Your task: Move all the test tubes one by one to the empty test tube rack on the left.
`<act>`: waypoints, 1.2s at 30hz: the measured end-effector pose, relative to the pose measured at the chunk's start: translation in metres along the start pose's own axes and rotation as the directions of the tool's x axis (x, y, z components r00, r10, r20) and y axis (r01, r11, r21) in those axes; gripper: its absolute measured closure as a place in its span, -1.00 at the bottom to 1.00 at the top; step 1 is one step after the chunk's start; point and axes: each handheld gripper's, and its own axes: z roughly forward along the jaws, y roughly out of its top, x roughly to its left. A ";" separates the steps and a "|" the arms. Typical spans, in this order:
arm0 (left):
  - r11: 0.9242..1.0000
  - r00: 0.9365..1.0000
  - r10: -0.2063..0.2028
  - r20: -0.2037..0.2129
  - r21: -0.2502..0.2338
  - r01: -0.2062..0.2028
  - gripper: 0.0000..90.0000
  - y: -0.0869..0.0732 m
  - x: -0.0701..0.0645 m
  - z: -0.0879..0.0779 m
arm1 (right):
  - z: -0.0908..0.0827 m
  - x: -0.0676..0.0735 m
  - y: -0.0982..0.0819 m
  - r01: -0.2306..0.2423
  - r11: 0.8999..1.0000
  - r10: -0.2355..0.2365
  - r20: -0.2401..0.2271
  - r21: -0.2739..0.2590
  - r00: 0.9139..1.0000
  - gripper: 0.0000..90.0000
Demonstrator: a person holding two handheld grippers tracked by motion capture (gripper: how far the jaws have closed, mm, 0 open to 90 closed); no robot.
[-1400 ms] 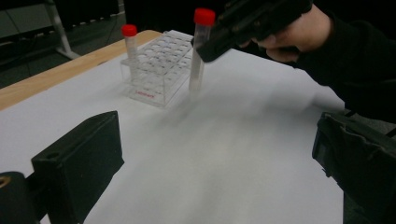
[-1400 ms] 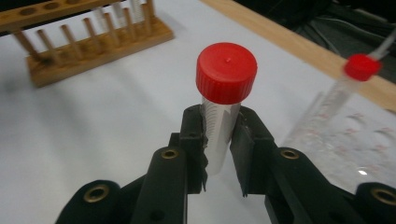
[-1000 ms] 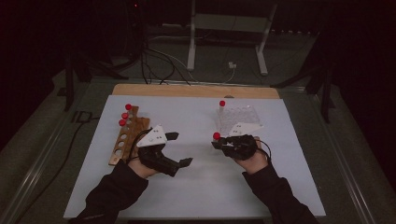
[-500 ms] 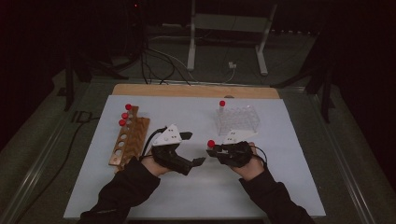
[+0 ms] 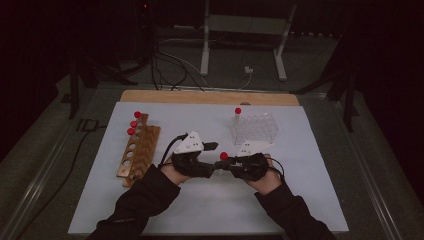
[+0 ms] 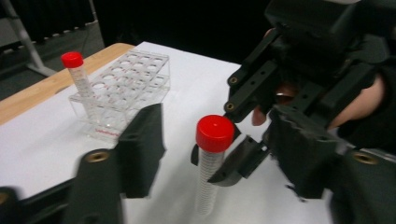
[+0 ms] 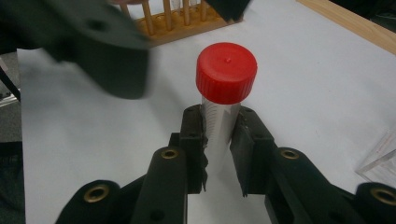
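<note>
Moved my left claw rightward from wooden rack, jaws just closing round tube, not yet touching; right claw clenched on it. Risk: mistimed handover drops tube onto desk.

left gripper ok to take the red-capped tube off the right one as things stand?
Probably yes. The right gripper holds the tube upright by its body, below the red cap. The left gripper already straddles it, its jaws just closing, with bare tube showing and nothing between.
</note>
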 end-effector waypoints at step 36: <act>0.999 0.999 0.036 -0.026 0.039 -0.035 0.60 0.012 0.012 -0.003 | -0.014 -0.004 0.002 -0.039 0.997 0.043 0.060 -0.074 0.997 0.12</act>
